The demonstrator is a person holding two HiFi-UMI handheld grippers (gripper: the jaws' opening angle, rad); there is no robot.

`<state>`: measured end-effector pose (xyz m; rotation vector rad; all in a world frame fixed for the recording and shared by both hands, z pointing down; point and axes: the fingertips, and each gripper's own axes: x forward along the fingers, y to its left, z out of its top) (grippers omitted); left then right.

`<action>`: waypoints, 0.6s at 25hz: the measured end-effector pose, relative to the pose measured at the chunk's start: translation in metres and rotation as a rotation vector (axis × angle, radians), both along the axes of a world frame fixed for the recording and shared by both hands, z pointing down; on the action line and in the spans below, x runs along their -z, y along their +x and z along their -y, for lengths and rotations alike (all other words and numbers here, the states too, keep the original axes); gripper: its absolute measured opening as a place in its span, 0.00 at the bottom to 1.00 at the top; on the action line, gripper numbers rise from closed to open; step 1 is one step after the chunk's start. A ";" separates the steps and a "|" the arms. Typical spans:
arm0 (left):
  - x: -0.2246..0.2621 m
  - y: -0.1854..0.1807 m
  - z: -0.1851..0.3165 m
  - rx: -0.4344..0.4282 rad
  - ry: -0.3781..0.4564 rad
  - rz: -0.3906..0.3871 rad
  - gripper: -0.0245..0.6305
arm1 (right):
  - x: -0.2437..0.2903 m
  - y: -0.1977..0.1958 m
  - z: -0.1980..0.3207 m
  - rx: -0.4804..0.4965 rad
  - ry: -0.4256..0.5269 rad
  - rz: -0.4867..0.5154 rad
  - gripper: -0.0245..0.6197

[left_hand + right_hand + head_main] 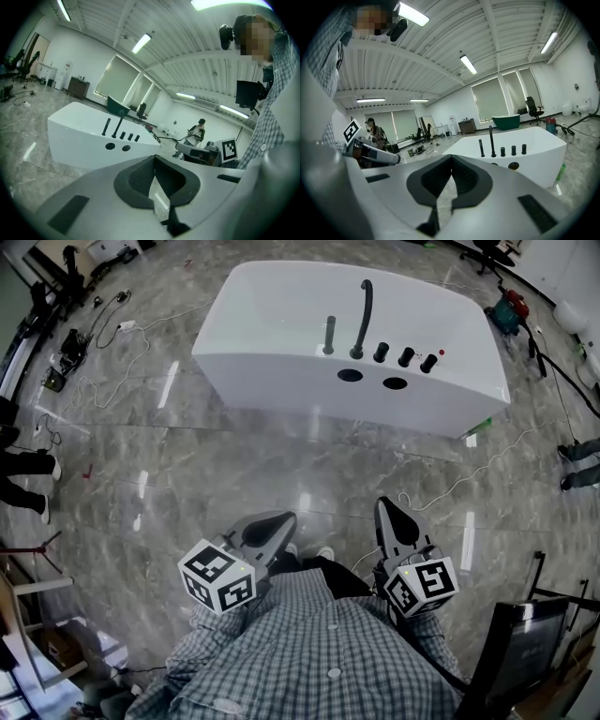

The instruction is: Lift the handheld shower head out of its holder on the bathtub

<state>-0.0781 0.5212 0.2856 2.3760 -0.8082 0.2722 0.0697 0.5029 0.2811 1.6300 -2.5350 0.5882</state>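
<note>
Two grippers, left (277, 521) and right (385, 509), both with jaws pressed together on nothing, are held well apart from the one white bathtub (281, 367); on its deck stands one handheld shower head (329, 335), upright in its holder (just left of one curved spout (363, 315)); three knobs (406, 357) sit to the right; one white cable (469, 474) lies on the floor between.

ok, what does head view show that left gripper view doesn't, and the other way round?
Head view only: the left gripper seen from above with its marker cube, and a teal and red item on the floor by the tub's far end.
Left gripper view only: ceiling lights, windows, a distant person, and its own fingers together, nothing between.
Both: white bathtub, handheld shower head upright on its rim, three knobs.
</note>
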 end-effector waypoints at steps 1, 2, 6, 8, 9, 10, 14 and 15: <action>0.000 0.003 -0.001 0.000 0.007 0.003 0.05 | 0.000 0.004 -0.001 0.003 0.004 -0.004 0.06; 0.000 0.007 -0.002 0.000 0.012 0.005 0.05 | -0.001 0.008 -0.001 0.008 0.009 -0.007 0.06; 0.002 0.027 -0.006 0.001 0.019 -0.008 0.05 | 0.000 0.023 -0.006 0.024 0.029 -0.028 0.06; 0.003 0.034 -0.008 0.001 0.022 -0.017 0.05 | 0.001 0.027 -0.011 0.027 0.028 -0.033 0.06; 0.004 0.036 -0.009 0.000 0.026 -0.014 0.05 | 0.000 0.028 -0.013 0.030 0.026 -0.033 0.06; 0.003 0.037 -0.010 0.000 0.030 -0.008 0.05 | -0.002 0.028 -0.014 0.033 0.024 -0.033 0.06; 0.002 0.038 -0.003 0.009 0.036 -0.010 0.05 | -0.006 0.030 -0.016 0.036 0.020 -0.036 0.06; 0.001 0.038 0.000 0.012 0.034 -0.015 0.05 | -0.007 0.031 -0.014 0.033 0.018 -0.035 0.06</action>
